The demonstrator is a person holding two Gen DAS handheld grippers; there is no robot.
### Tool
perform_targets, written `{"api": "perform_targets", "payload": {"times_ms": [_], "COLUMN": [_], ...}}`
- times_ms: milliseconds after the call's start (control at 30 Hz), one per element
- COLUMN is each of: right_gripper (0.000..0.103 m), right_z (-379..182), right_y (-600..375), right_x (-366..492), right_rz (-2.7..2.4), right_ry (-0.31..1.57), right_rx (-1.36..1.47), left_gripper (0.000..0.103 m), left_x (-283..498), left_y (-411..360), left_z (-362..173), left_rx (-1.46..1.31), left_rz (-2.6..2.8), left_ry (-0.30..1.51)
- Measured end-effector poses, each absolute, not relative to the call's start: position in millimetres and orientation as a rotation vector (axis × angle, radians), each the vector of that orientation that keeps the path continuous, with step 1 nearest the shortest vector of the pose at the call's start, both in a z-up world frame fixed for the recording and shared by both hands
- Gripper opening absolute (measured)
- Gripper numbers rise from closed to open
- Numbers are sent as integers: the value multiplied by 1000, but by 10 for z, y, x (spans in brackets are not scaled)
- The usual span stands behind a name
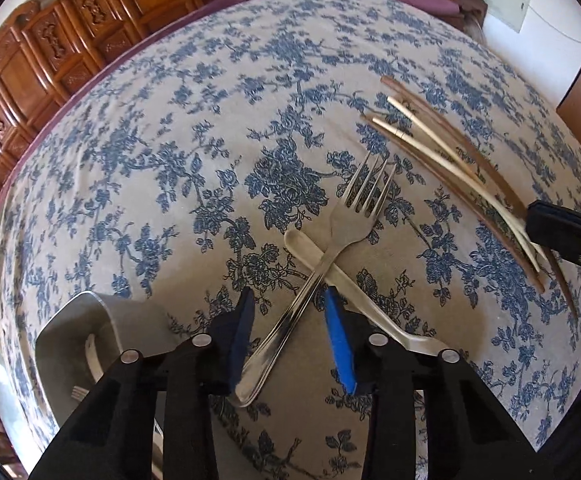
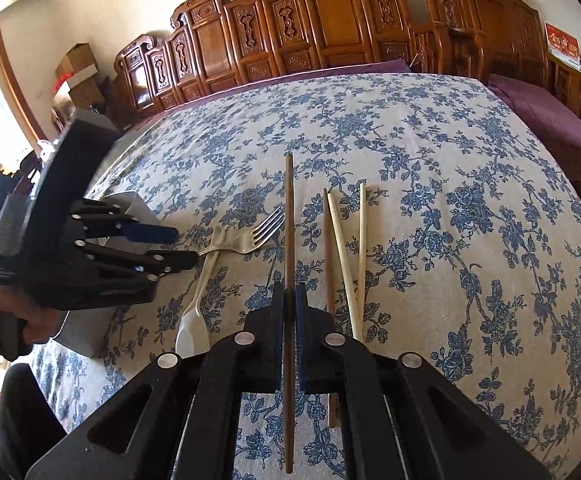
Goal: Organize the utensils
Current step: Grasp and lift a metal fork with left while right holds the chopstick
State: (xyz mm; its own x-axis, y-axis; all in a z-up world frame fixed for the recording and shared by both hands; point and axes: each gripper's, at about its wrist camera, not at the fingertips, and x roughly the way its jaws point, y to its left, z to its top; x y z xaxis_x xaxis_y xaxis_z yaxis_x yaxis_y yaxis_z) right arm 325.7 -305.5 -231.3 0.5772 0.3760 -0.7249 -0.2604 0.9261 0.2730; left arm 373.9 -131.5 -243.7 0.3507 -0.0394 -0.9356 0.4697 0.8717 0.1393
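Fork [image 1: 354, 216] lies crossed over the spoon [image 1: 354, 280], so your left gripper [image 1: 290, 336], fingers apart around its handle, may drag both. Your right gripper [image 2: 289, 332] is clamped on a dark chopstick [image 2: 289, 216], which may swing against the other chopsticks [image 2: 344, 256].

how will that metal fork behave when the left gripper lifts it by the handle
The fork looks stiff, so it shouldn't bend. Its polished handle may slip or pivot between the pads. It lies across the white spoon, so lifting could nudge that.
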Motion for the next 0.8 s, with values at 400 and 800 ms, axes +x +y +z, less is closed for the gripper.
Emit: {"api": "perform_targets", "payload": {"times_ms": [400, 800], "right_gripper": [6, 6], "right_z": [-2299, -2295], "right_y": [-3014, -3012], "right_x": [3249, 3244], "right_rz": [384, 386], "right_ry": [879, 877], "right_rx": [147, 142], "left_gripper": [16, 7], "left_x": [3819, 3671], "left_y": [-1324, -1392], "left_z": [-2503, -2499], "left_rx": [343, 358], "left_rz": [-392, -406], "left_ry": [1200, 1211]}}
